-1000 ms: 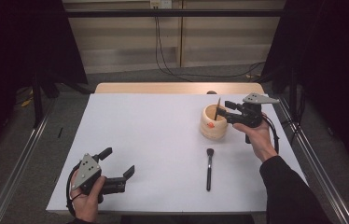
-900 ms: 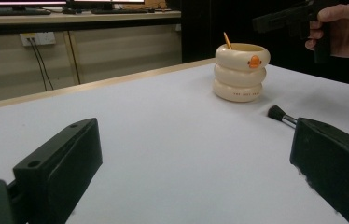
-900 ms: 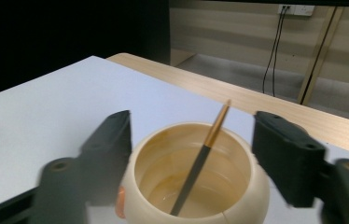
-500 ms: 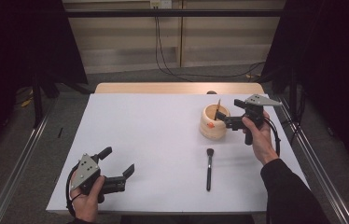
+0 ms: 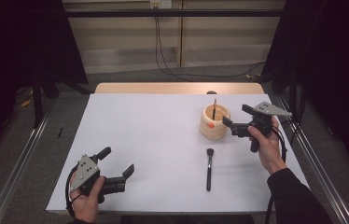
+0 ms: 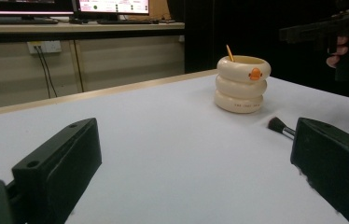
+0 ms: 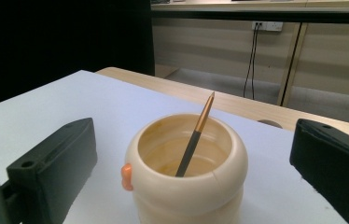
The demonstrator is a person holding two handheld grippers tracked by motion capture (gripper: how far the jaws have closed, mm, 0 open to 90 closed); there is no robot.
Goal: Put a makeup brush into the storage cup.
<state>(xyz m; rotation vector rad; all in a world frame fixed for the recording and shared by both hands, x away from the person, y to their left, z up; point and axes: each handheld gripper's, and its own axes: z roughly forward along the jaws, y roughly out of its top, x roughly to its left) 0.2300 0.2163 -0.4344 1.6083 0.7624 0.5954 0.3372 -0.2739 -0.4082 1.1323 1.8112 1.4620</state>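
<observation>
My right gripper (image 5: 238,120) has just been opening and now stands wide with nothing between its jaws, just beside the cream ringed cup (image 5: 214,122). A brush (image 7: 195,135) leans inside that cup, handle tip up. My left gripper (image 5: 116,169) rests open and empty near the table's (image 5: 154,140) front edge. A second brush (image 5: 208,162) lies flat in front of the cup.

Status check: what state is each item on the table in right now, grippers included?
Cream holder: upright on the table.
Thin brush: standing in the holder, leaning on its rim, tip up.
Black makeup brush: lying flat on the table, outside the holder.
Right gripper: open, jaws just opened, nothing between them.
Left gripper: open, empty.
</observation>
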